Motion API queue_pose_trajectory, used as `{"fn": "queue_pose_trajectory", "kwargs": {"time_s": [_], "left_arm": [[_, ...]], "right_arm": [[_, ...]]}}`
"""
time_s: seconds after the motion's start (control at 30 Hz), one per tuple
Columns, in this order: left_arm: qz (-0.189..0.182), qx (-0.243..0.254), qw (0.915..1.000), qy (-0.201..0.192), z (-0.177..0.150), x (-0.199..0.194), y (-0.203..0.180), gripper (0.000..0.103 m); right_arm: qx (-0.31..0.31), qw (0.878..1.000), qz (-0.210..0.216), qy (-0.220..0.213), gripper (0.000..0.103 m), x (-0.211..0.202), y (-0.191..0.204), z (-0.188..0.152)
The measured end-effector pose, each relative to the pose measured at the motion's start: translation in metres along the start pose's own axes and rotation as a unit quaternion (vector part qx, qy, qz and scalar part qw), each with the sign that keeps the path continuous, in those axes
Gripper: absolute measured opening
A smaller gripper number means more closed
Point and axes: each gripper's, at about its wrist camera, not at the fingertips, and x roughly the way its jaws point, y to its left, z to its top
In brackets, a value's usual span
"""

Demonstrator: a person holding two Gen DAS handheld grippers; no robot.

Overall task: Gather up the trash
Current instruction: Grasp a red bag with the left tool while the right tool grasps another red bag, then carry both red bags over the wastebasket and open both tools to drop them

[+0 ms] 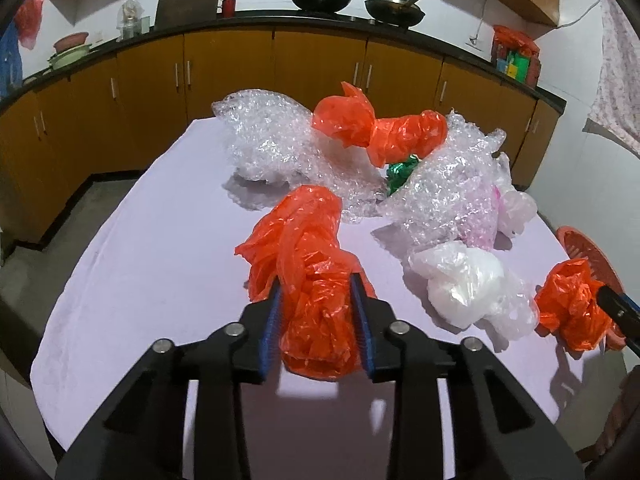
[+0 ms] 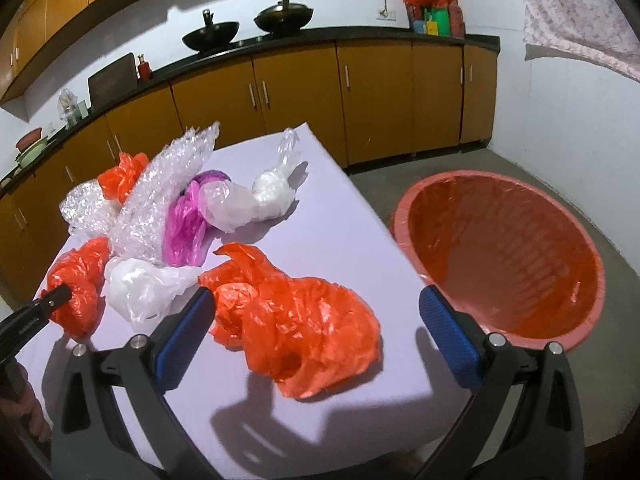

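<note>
Two grabs underway: left gripper [image 1: 318,312] pinching an orange bag [image 1: 308,276] on the table [image 1: 140,260]; right gripper [image 2: 320,332] agape around another orange bag [image 2: 296,320]; next, close, carry to bin [image 2: 500,256] at three o'clock

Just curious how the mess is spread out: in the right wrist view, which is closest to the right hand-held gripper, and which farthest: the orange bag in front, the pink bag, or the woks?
1. Orange bag, between the open right hand-held gripper fingers.
2. Pink bag, mid-table, left.
3. Woks, on the back counter.
</note>
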Motion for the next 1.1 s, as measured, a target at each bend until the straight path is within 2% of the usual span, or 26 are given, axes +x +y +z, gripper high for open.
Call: {"fn": "queue_pose_trajectory", "kwargs": {"time_s": [0.07,0.17,0.23,0.3,0.33,0.4,0.57,0.9,1.1], "left_arm": [[0.001,-0.002,1.0000,0.000,0.002,0.002,0.000,0.050],[-0.003,-0.008,0.9999,0.006,0.006,0.007,0.000,0.054],[-0.004,-0.009,0.9998,0.015,0.006,0.013,-0.001,0.056],[-0.006,-0.008,0.9997,0.021,0.004,0.018,-0.002,0.056],[-0.007,-0.008,0.9997,0.022,0.003,0.019,-0.002,0.056],[-0.011,-0.007,0.9997,0.019,0.002,0.018,-0.002,0.044],[-0.018,-0.004,0.9998,0.005,0.002,0.009,-0.002,0.029],[-0.028,0.012,0.9982,-0.052,0.004,-0.035,-0.006,0.026],[-0.054,0.006,0.9950,-0.084,0.013,-0.065,-0.014,0.026]], "right_arm": [[-0.003,1.000,0.005,0.007,0.099,0.006,0.002,0.000],[-0.009,1.000,0.010,0.013,0.097,0.010,0.005,-0.002],[-0.012,1.000,0.016,0.020,0.090,0.015,0.007,-0.001],[-0.014,0.999,0.023,0.028,0.074,0.019,0.008,-0.001],[-0.014,0.999,0.025,0.031,0.071,0.021,0.008,-0.001],[-0.014,0.999,0.024,0.032,0.058,0.022,0.008,-0.001],[-0.009,0.999,0.030,0.029,0.045,0.016,0.005,-0.001],[-0.010,1.000,0.021,-0.018,0.040,-0.015,0.000,0.005],[-0.006,0.999,0.014,-0.050,0.040,-0.039,-0.007,0.013]]}}
